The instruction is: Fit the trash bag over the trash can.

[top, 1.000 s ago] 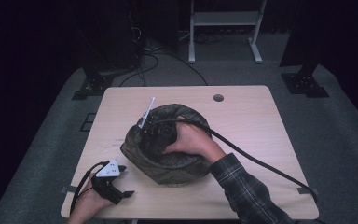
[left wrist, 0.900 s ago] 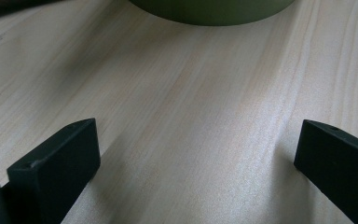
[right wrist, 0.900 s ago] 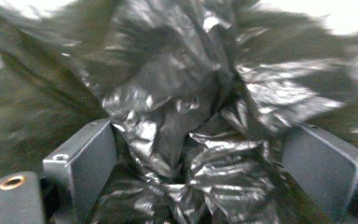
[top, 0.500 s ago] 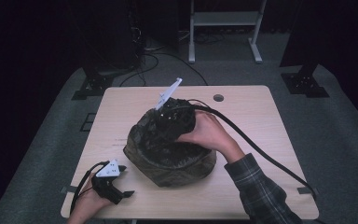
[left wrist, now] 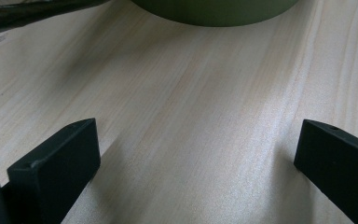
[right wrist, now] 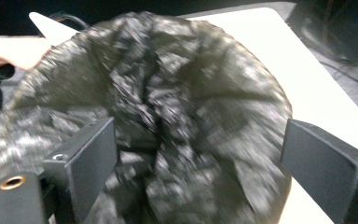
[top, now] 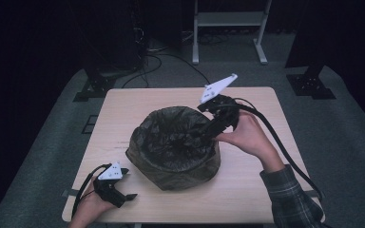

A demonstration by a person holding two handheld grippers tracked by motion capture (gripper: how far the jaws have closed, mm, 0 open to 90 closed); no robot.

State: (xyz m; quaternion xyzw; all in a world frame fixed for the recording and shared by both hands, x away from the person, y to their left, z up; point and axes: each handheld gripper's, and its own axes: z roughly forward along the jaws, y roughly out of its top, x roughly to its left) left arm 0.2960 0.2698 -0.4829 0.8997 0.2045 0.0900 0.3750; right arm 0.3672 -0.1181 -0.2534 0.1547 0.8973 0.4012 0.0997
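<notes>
A round olive-green bin lined with a crumpled black plastic bag (top: 173,142) stands in the middle of the wooden table (top: 133,109). My right gripper (top: 210,132) hovers tilted over the bin's right rim, jaws pointing down-left at the bag. In the right gripper view it (right wrist: 198,140) is open, with the blurred bag (right wrist: 168,93) spread beyond the jaws. My left gripper (top: 126,197) rests low at the table's front left corner. In the left gripper view it (left wrist: 196,140) is open over bare wood, facing the bin's green base (left wrist: 214,9).
The right gripper's thick cable (top: 285,147) trails off the table's right front. A metal stand (top: 228,28) and floor cables (top: 157,57) lie behind the table. A stand foot (top: 311,83) sits at the back right.
My right gripper has risen out of the bag's hollow and swung back and to the right, now above the rim. The bag's mouth looks wider. The left gripper has stayed put.
</notes>
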